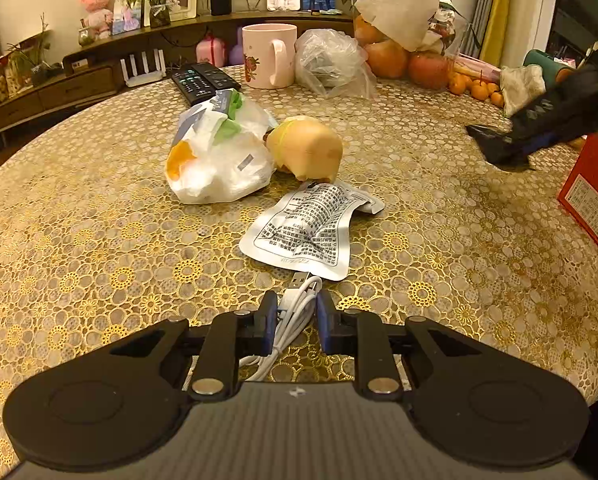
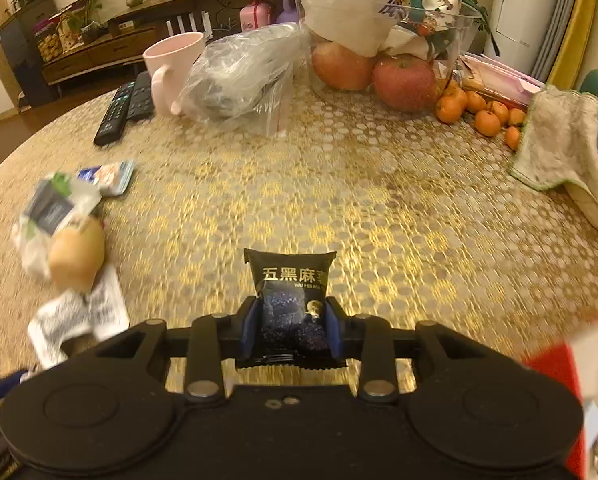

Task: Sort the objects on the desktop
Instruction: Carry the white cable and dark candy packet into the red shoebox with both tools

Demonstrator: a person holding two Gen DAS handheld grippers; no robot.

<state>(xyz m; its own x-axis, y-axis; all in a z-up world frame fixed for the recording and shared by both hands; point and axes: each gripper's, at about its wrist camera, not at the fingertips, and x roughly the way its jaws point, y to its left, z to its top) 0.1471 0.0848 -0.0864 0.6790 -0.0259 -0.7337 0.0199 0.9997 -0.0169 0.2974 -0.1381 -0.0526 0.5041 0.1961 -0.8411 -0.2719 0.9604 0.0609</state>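
The left gripper (image 1: 296,312) is clenched on a coiled white USB cable (image 1: 295,320), its pads pinching the loops low over the gold lace table (image 1: 99,240); the plug pokes out toward 12 o'clock, so the bundle's long axis runs along the fingers. The right gripper (image 2: 292,322) is clamped on a black snack packet (image 2: 291,292), held upright with its top edge at 12 o'clock. From the left view, that right tool appears at 2 o'clock beside a red box (image 1: 595,200), the likeliest drop spot, and the right hand is nearer to it. A white printed sachet (image 1: 311,228) lies just past the cable at 12 o'clock, with a toy pig (image 1: 307,148) beyond. Only the right view shows the packet's label; only the left shows the cable.
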